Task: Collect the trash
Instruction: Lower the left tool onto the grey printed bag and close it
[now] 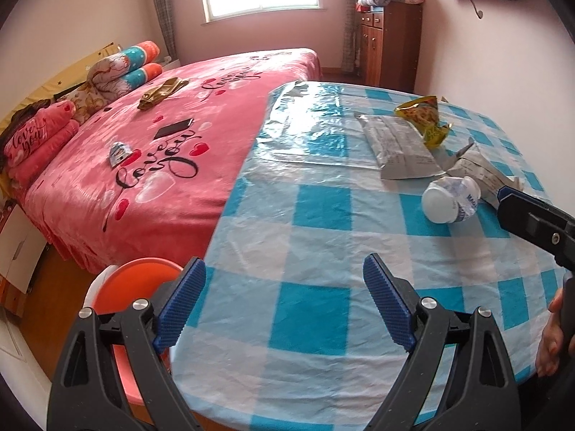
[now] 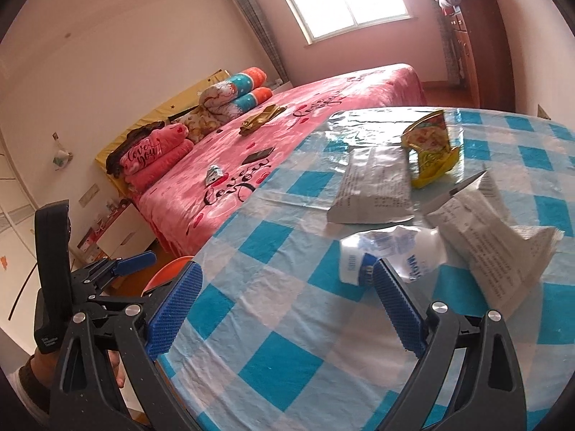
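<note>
On the bench (image 1: 323, 237), under its blue-and-white checked cloth, I count four pieces of trash bunched at the far right side: a white plastic bottle (image 1: 449, 199) lying on its side, a flat grey printed packet (image 1: 399, 149), a crumpled grey packet (image 1: 478, 168) just beside the bottle, and a yellow snack wrapper (image 1: 426, 118) resting against the flat packet's far end.

The left gripper (image 1: 284, 301) hangs over the near edge with its jaws wide and nothing between them. The right gripper (image 2: 287, 309) is also spread wide and empty, its right finger just in front of the bottle.

An orange stool (image 1: 140, 280) stands below the bench's left edge. Beyond lies a pink bed (image 1: 161, 165) carrying one dark phone (image 1: 174, 128), one small wrapper (image 1: 118, 152) and one golden cloth (image 1: 158, 95).
</note>
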A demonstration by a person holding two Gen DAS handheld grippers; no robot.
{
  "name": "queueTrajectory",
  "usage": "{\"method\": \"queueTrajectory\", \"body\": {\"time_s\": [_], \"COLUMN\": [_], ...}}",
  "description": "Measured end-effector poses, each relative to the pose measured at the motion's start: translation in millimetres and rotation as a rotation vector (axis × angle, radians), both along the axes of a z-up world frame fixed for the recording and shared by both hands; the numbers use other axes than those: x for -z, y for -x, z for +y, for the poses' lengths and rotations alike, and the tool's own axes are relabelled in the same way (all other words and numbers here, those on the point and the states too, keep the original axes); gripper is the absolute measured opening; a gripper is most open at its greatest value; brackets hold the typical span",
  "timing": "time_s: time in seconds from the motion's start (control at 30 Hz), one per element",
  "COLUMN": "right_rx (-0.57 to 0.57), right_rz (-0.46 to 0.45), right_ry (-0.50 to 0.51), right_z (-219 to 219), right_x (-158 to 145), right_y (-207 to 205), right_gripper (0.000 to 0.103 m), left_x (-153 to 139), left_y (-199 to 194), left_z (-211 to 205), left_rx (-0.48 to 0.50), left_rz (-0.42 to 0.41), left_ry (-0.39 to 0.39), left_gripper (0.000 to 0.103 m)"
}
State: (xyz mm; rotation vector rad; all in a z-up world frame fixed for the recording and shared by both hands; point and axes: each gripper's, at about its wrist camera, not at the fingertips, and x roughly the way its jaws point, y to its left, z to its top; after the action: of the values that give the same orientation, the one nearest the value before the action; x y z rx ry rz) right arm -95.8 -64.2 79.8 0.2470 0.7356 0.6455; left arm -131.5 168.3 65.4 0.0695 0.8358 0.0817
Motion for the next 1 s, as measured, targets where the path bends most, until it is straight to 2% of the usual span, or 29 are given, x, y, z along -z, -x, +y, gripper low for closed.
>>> {"method": "queueTrajectory", "body": {"time_s": [0.5, 1.0], "right_rx": [0.114, 0.263], "right_rz": [-0.016, 0.033], "right_ry": [-0.011, -0.031], "right_z": [-50.3, -112.3], "right_x": [-0.8, 15.9], "right_y": [-9.8, -28.7], "right_gripper": [0.094, 0.094], "left_x": [4.3, 7.6], "left_y": [-11.2, -25.6], "left_z": [-43.1, -89.6], "left_rx": [0.078, 0.187], "left_rz": [0.012, 0.021], "left_ry": [-0.020, -0.013], "left_gripper": [0.090, 0.090]}}
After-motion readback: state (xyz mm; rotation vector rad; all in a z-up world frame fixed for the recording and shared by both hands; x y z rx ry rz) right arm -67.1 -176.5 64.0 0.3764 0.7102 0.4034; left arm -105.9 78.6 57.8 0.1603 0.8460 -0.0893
